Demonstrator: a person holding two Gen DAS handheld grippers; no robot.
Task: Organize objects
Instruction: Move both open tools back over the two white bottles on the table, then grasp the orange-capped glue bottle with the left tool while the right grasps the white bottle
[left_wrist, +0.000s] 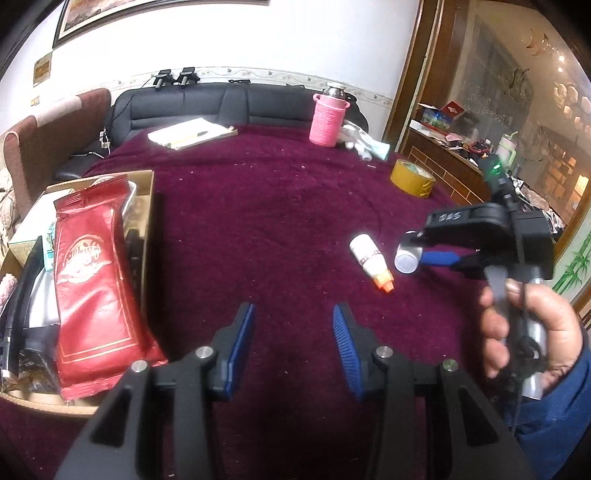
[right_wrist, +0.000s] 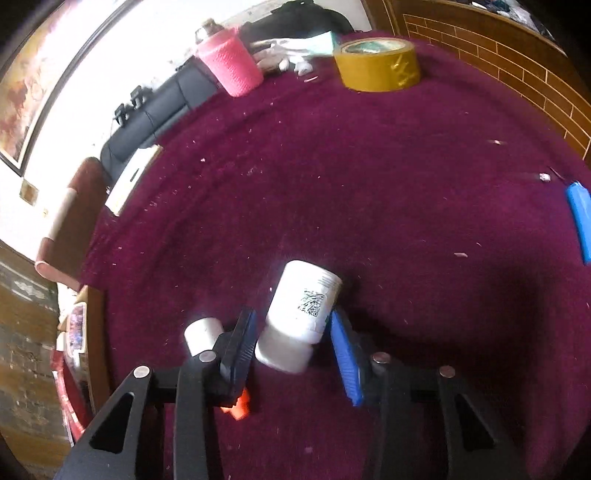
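Observation:
My right gripper (right_wrist: 291, 325) is shut on a white pill bottle (right_wrist: 301, 314) and holds it just above the maroon cloth; in the left wrist view the bottle's round end (left_wrist: 408, 259) shows at the right gripper (left_wrist: 413, 254). A white tube with an orange cap (left_wrist: 371, 260) lies on the cloth beside it; it also shows in the right wrist view (right_wrist: 203, 334), partly hidden behind the left finger. My left gripper (left_wrist: 293, 317) is open and empty over the cloth. A cardboard box (left_wrist: 146, 192) at the left holds a red packet (left_wrist: 94, 280).
A yellow tape roll (left_wrist: 413, 178) (right_wrist: 376, 64), a pink knitted bottle (left_wrist: 328, 120) (right_wrist: 231, 62) and papers (left_wrist: 192, 133) sit at the far side. A blue lighter (right_wrist: 580, 221) lies at the right. A wooden cabinet (left_wrist: 443, 162) stands beyond the table.

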